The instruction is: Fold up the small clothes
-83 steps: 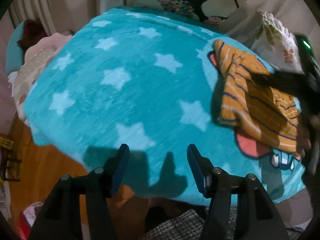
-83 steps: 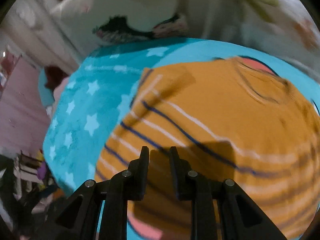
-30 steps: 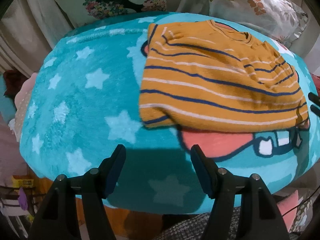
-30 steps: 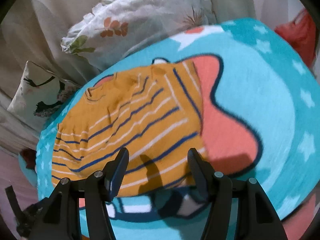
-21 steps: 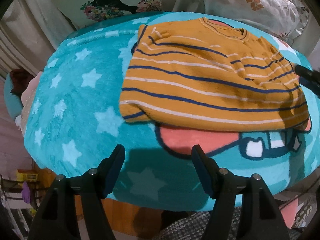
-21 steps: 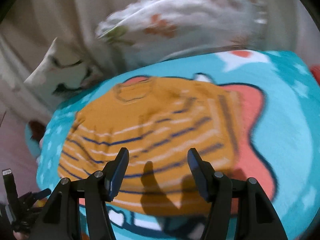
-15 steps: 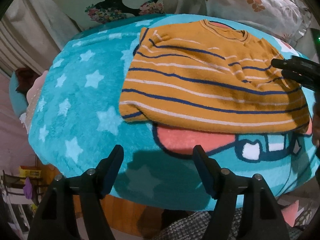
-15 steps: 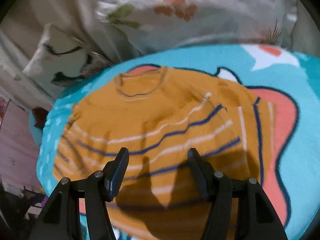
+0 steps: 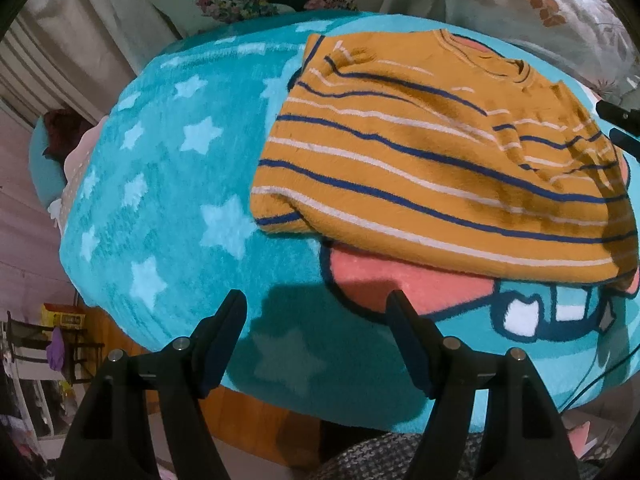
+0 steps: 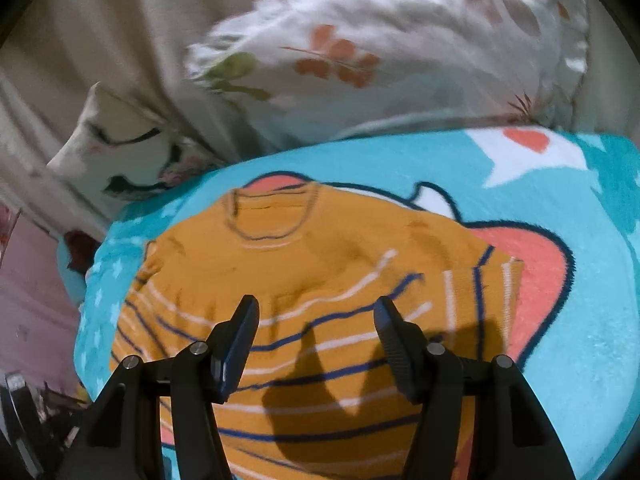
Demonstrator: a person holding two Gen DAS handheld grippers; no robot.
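Both grippers spread, empty — left gripper off sweater hem, right gripper over stripes.

The orange striped sweater is showing a soft, matt knit with a faint nap. The turquoise blanket under it is looking plush and fuzzy. Both tongs, left and right, are showing matt black plastic with small bright metal pins. The floral pillows are looking like smooth printed cloth.
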